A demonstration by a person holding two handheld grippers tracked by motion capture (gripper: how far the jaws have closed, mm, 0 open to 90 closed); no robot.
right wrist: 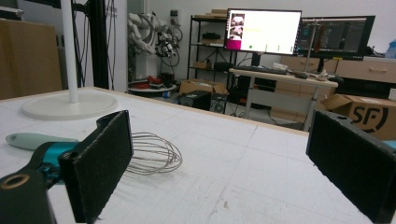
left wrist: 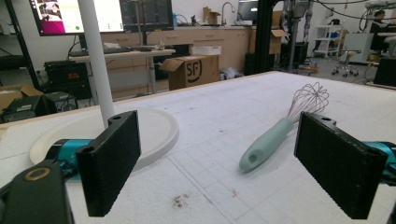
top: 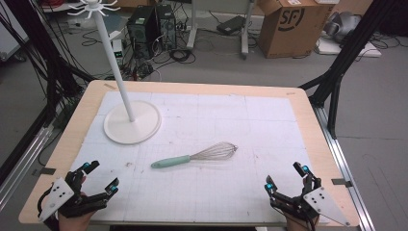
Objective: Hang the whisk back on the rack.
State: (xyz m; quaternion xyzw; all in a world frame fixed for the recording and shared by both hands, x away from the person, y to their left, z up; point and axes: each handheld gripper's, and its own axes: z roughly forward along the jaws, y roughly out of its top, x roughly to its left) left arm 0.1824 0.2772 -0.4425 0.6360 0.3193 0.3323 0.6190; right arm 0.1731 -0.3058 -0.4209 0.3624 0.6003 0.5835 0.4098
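A whisk [top: 194, 156] with a mint-green handle and wire head lies flat near the middle of the white mat. A white stand [top: 132, 121] with a round base, a tall pole and hooks on top rises at the back left. My left gripper [top: 100, 177] rests open at the front left corner, pointing toward the whisk [left wrist: 280, 133] and the stand base [left wrist: 154, 128]. My right gripper [top: 287, 176] sits open at the front right corner, and its view has the whisk [right wrist: 149, 151] lying ahead to the left. Nothing lies between either pair of jaws.
The wooden table [top: 308, 120] carries a white gridded mat [top: 250, 120]. Black frame legs [top: 346, 53] stand off the right side. Computers [top: 149, 24], cables and a cardboard box [top: 288, 24] sit on the floor behind.
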